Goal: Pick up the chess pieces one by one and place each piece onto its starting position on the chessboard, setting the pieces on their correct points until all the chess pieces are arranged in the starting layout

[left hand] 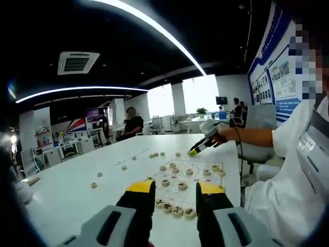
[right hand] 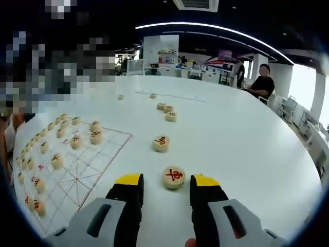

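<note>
My left gripper (left hand: 175, 191) hovers open above the near edge of the chessboard (left hand: 198, 165), with nothing between its yellow-tipped jaws. Round wooden pieces stand in rows on the board (right hand: 97, 159), some black-marked (left hand: 177, 209), some red-marked (right hand: 75, 141). My right gripper (right hand: 167, 181) is open and low over the white table, its jaws on either side of a loose red-marked piece (right hand: 174, 177) without touching it. In the left gripper view a hand holds that right gripper (left hand: 194, 151) beyond the board. A second loose red piece (right hand: 161, 143) lies just past it.
More loose pieces are scattered on the white table (right hand: 231, 134): a cluster (right hand: 167, 111) further out and a few (left hand: 123, 167) left of the board. A person in white sits at the table's right edge (left hand: 298, 175). Someone in black (right hand: 263, 82) sits at the far side.
</note>
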A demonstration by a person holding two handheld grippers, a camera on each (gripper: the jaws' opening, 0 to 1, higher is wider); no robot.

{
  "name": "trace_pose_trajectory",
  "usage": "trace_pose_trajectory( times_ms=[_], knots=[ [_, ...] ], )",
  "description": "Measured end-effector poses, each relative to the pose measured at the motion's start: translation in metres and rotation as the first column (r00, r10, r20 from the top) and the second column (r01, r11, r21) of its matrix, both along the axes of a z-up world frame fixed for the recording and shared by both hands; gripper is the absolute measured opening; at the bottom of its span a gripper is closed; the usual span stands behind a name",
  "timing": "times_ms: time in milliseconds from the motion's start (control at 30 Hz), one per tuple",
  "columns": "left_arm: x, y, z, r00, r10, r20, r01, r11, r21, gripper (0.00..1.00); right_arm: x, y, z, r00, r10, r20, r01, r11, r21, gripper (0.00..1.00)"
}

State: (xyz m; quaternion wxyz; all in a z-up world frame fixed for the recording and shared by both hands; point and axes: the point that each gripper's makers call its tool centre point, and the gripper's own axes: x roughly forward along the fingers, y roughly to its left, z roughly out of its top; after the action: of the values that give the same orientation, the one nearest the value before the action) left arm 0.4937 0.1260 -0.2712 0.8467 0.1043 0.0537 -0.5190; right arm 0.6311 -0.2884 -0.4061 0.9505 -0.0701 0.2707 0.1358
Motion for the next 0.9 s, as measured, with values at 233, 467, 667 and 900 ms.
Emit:
trace_pose_trajectory(
  times_ms=[233, 467, 667, 900],
  knots=[
    [0.000, -0.002, -0.001, 1.000, -0.002, -0.001, 0.002, 1.000, 0.002, 0.33, -0.001, 0.002, -0.001, 1.000, -0.021, 0.001, 0.021, 1.000, 0.008, 0.20],
    [0.000, -0.001, 0.000, 1.000, -0.001, -0.001, 0.001, 1.000, 0.001, 0.33, -0.002, 0.010, -0.003, 1.000, -0.011, -0.002, 0.011, 1.000, 0.018, 0.20],
    [-0.001, -0.001, 0.000, 1.000, -0.003, -0.001, 0.003, 1.000, 0.001, 0.33, 0.000, 0.018, 0.005, 1.000, 0.009, 0.010, -0.009, 1.000, 0.011, 0.20],
    [-0.002, -0.002, -0.001, 1.000, -0.006, 0.000, 0.006, 1.000, 0.004, 0.33, 0.012, 0.033, 0.011, 0.999, 0.043, 0.013, -0.043, 0.999, -0.005, 0.20]
  ],
)
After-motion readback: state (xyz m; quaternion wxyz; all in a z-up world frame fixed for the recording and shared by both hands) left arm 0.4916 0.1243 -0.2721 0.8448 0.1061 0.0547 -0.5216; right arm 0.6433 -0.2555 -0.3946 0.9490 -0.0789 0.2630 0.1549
